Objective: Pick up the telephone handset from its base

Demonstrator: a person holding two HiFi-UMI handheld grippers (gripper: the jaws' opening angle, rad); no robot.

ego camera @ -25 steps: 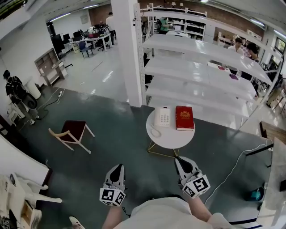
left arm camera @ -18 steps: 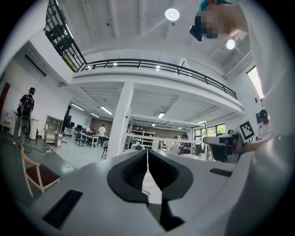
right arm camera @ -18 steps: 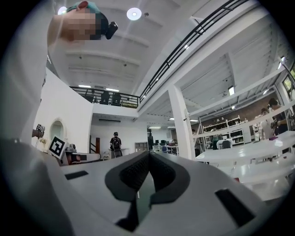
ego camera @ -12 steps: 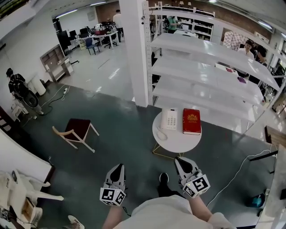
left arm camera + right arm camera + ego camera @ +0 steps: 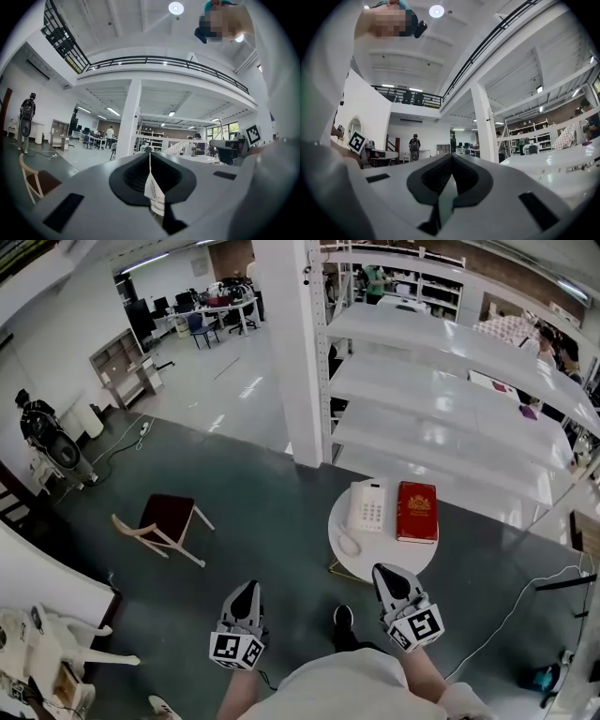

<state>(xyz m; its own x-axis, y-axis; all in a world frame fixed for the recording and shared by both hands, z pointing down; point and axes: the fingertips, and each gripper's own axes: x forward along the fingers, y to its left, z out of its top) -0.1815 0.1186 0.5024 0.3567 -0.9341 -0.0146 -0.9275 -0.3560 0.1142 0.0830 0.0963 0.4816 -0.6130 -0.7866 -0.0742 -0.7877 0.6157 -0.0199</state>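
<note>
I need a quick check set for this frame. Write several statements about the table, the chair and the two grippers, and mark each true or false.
The white telephone handset rests on its white base. True.
The red hardcover book lies left of the telephone on the round white table. False: it lies right of it.
The left gripper and right gripper are both shut and empty. True.
The wooden chair with the dark red seat is pushed against the table. False: it stands well apart, to the left.
The right gripper touches the handset. False: it is short of it.
</note>
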